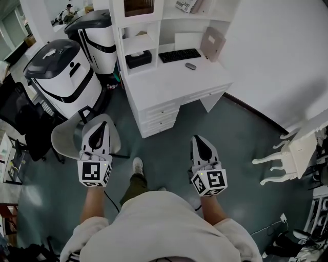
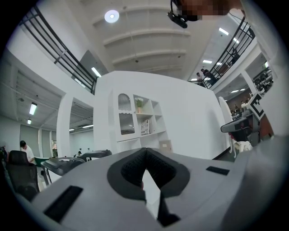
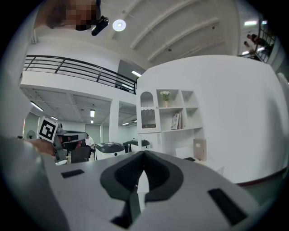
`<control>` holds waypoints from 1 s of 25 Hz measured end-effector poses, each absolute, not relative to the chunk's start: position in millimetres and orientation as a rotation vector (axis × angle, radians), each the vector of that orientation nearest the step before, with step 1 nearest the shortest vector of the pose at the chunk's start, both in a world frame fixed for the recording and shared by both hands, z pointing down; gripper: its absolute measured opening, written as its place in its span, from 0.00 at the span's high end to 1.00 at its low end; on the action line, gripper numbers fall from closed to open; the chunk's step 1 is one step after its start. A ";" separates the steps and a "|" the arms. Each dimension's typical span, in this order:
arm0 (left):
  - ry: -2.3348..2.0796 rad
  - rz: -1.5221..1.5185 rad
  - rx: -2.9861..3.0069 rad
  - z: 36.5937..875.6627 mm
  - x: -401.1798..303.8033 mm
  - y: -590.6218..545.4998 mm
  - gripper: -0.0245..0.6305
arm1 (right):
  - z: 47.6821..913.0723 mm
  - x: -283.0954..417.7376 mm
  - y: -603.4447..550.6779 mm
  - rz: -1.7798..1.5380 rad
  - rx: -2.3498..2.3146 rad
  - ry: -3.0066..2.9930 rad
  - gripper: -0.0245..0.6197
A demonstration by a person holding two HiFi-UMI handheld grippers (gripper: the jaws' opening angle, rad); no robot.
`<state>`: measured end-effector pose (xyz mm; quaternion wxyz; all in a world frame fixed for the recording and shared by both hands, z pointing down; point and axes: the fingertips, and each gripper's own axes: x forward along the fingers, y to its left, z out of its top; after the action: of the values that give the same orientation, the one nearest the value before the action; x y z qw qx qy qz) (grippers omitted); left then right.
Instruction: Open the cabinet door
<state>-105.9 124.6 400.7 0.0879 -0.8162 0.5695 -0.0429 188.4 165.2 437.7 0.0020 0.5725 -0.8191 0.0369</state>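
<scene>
A white desk (image 1: 169, 82) with a shelf hutch stands ahead of me. The cabinet door (image 1: 138, 7), arched and glazed, closes the hutch's upper left compartment. It also shows as the cabinet door (image 2: 126, 115) in the left gripper view and the cabinet door (image 3: 148, 112) in the right gripper view, and looks closed. My left gripper (image 1: 99, 126) and right gripper (image 1: 199, 140) are held level over the floor, well short of the desk. The left gripper (image 2: 145, 151) and right gripper (image 3: 143, 154) each have their jaws together with nothing held.
Two white machines with dark lids (image 1: 61, 71) (image 1: 97, 33) stand left of the desk. A grey chair (image 1: 64, 139) sits under my left gripper. A keyboard (image 1: 179, 55), a mouse (image 1: 190, 65) and a black box (image 1: 138, 59) lie on the desk. A white carved table (image 1: 294, 151) stands right.
</scene>
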 end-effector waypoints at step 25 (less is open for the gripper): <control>1.568 -0.095 -2.523 412.2 -156.6 -140.8 0.97 | 426.4 148.1 -87.1 0.043 1.964 -2.439 0.95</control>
<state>-156.6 -140.8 412.2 0.0846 -0.8458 0.5258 -0.0318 148.1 -87.1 426.4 0.0048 0.6270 -0.7789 0.0138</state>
